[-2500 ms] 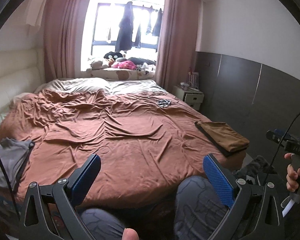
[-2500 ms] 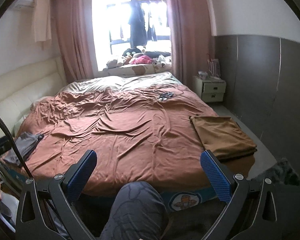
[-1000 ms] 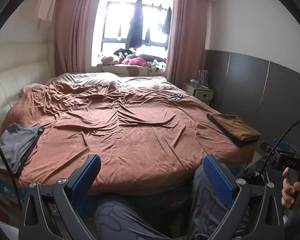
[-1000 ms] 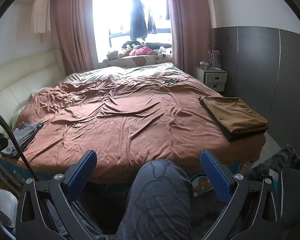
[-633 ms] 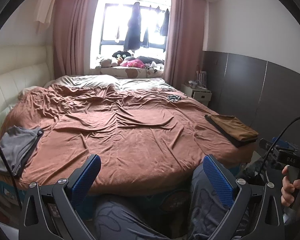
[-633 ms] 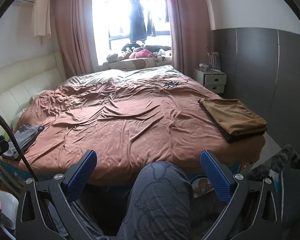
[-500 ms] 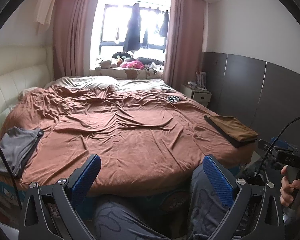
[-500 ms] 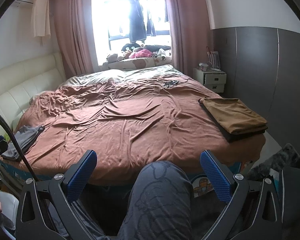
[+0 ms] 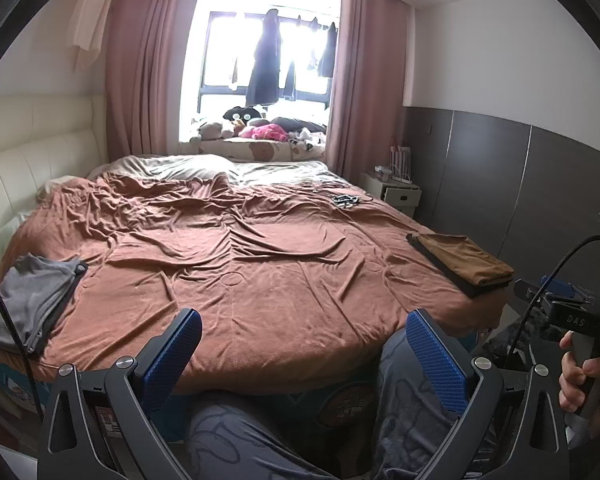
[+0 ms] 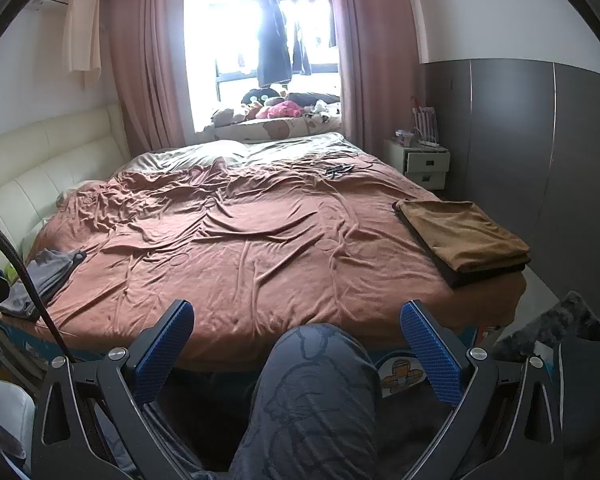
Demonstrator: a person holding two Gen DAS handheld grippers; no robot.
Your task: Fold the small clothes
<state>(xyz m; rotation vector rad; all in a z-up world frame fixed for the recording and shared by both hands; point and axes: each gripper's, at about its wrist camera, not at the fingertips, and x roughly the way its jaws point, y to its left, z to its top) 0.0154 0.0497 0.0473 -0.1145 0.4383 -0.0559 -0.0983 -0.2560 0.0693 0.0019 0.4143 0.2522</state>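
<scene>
The person sits at the foot of the bed [image 9: 260, 280], holding both tools low over the knees. The left gripper [image 9: 300, 354] has its blue pads wide apart and holds nothing; the right gripper [image 10: 296, 344] is the same. The grey garment [image 9: 32, 296] lies at the bed's left corner, the folded brown clothes [image 10: 464, 236] at the right edge
</scene>
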